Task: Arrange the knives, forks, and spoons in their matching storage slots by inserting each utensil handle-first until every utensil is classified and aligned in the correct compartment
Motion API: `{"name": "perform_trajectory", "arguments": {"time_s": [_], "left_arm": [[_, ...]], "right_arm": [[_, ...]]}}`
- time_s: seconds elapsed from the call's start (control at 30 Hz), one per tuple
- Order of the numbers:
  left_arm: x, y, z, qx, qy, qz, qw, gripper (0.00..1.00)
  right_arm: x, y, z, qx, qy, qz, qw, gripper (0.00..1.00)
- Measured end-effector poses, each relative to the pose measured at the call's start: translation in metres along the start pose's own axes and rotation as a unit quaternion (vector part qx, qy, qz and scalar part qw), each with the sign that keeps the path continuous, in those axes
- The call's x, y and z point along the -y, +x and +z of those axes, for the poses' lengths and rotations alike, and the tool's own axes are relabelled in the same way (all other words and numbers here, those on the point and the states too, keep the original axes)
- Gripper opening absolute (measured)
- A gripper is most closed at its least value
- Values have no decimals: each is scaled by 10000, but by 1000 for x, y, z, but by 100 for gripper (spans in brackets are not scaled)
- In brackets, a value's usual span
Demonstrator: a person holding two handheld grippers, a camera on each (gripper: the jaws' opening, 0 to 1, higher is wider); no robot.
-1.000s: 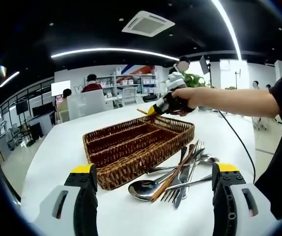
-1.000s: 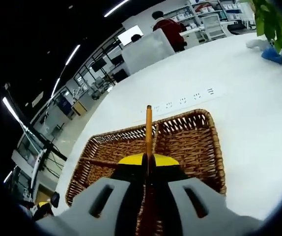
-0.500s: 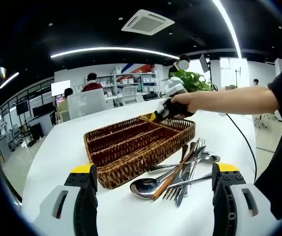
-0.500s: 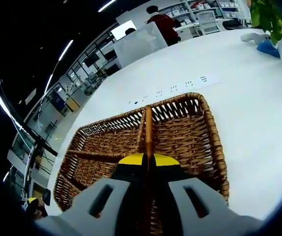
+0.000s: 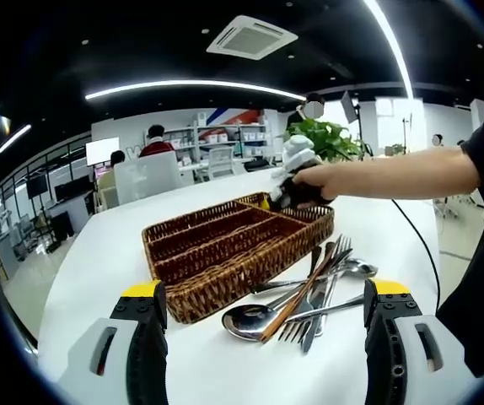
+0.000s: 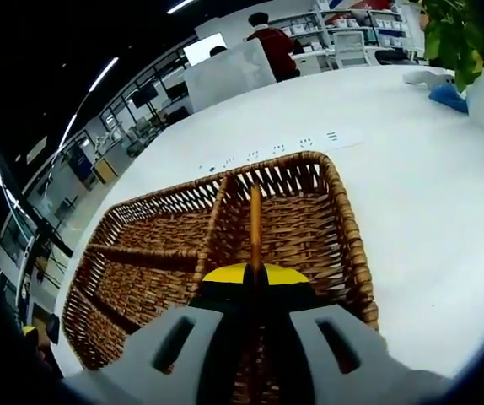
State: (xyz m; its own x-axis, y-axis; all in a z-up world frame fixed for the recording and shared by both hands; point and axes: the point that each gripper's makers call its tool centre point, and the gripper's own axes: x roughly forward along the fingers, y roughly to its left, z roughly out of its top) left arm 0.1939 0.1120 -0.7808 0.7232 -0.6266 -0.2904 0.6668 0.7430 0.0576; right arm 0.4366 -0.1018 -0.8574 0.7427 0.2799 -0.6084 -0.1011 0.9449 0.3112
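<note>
A brown wicker basket (image 5: 244, 274) with several long slots stands on the white table. Beside it lies a pile of knives, forks and spoons (image 5: 309, 297) with wooden and metal handles. My left gripper (image 5: 267, 333) hangs open above the table in front of the pile. A hand holds my right gripper (image 5: 286, 192) over the basket's far right end. In the right gripper view the right gripper (image 6: 255, 275) is shut on a wooden-handled utensil (image 6: 255, 221). Its handle points forward over a slot of the basket (image 6: 349, 232). The utensil's head is hidden.
A row of sockets (image 6: 277, 148) is set in the table beyond the basket. A potted plant (image 6: 470, 51) and a blue object (image 6: 447, 93) stand at the far right. A black cable (image 5: 412, 245) crosses the table. People sit at desks (image 5: 153, 156) far behind.
The right gripper has come down and in over the basket with the utensil, whose handle tip now lies inside the basket's rim. The left gripper has stayed put.
</note>
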Motion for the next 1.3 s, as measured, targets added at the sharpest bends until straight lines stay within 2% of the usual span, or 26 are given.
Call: {"name": "perform_trajectory", "arguments": {"time_s": [0.17,0.33,0.5,0.67,0.77,1.0,1.17,1.23,1.27,1.3], "left_arm": [[-1,0,0,-7,-5,7,10000,99],[-1,2,-1,-12,-12,-3,10000,99],[-1,4,0,-15,-14,-22,10000,99],[0,7,2,-17,-1,-63,10000,99],[0,8,2,-22,-23,-79,10000,99],[-3,8,5,12,-73,-74,9999,99],[-6,9,4,14,-87,-84,9999,99],[-7,10,5,32,-95,-84,9999,99],[-8,10,5,44,-99,-79,9999,99],[-9,10,6,48,-100,-70,9999,99]], "right_arm": [[-2,-1,-1,-40,-155,62,9999,6],[0,-10,4,85,-376,48,9992,10],[-6,-28,16,371,-633,130,9972,13],[-16,-44,23,535,-1022,278,9929,19],[-21,-52,19,463,-1247,409,9903,27],[-18,-67,5,431,-1635,494,9844,38],[-24,-81,2,579,-1918,652,9775,47],[-27,-89,2,719,-2150,741,9712,51],[-25,-93,-1,691,-2100,696,9728,54],[-25,-97,-3,706,-2181,703,9708,56]]}}
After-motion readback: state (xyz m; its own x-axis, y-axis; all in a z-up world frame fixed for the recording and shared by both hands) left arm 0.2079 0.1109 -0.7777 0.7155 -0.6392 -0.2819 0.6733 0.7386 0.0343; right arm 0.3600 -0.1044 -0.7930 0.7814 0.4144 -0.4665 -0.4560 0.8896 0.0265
